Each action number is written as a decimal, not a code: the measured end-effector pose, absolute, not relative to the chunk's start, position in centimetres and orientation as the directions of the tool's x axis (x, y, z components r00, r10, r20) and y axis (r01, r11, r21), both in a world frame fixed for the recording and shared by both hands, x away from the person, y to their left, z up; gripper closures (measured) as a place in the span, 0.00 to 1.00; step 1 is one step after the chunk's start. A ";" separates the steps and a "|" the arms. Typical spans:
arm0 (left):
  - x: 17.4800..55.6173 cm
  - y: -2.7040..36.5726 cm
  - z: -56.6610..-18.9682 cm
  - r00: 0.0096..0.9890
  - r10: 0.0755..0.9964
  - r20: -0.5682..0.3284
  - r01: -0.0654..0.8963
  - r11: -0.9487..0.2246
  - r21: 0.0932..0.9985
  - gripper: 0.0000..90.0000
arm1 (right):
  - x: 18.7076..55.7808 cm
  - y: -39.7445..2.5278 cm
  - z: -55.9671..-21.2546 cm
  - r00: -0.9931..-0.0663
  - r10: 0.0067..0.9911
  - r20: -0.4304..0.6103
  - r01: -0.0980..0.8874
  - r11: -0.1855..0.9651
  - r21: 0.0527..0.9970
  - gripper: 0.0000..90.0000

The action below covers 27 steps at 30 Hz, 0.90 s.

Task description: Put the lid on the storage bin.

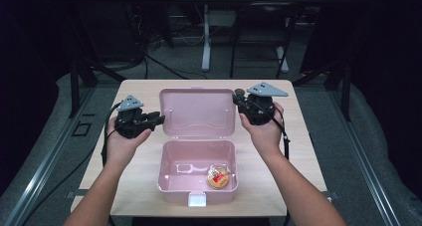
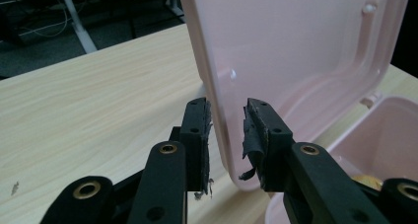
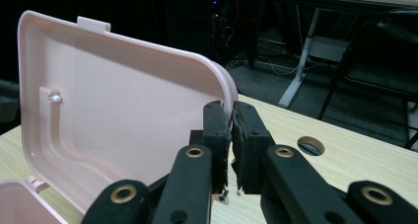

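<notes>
Lid [image 1: 198, 111] of the pink box [image 1: 197, 174] stands open; right tool [image 1: 247, 106] pinches its edge, left tool [image 1: 158, 119] straddles the other edge, slightly apart.

This looks like a lab or recording workspace, not a home. A small wooden table [image 1: 293, 136] stands in the middle of the high view on grey carpet [image 1: 348, 136], hemmed in by black curtains [image 1: 378, 61] along the left and right edges of the frame. Loose cables [image 1: 164, 61] trail over the floor at the upper left, and the white legs of an office desk [image 1: 205, 37] stand at the top centre. In the right gripper view, more desk legs [image 3: 298, 76] and dim equipment fill the dark upper right. A round cable hole [image 3: 311, 145] is cut in the tabletop.
</notes>
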State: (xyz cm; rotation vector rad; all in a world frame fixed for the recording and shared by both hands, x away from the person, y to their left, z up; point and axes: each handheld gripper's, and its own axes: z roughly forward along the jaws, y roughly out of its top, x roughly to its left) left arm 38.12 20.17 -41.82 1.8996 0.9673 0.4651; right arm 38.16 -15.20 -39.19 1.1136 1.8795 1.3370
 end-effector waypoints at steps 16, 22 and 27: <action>40.1 19.5 -39.7 0.592 0.803 -0.069 0.407 -0.224 0.885 0.84 | 38.0 -15.3 -39.2 -0.496 0.868 0.020 0.295 0.147 0.944 0.95; 40.4 19.6 -39.5 0.576 0.813 -0.085 0.428 -0.211 0.879 0.87 | 38.0 -15.3 -39.2 -0.497 0.868 0.021 0.295 0.146 0.944 0.95; 40.0 19.5 -39.4 0.578 0.812 -0.076 0.417 -0.215 0.883 0.88 | 38.3 -15.4 -39.3 -0.500 0.866 0.024 0.298 0.146 0.943 0.94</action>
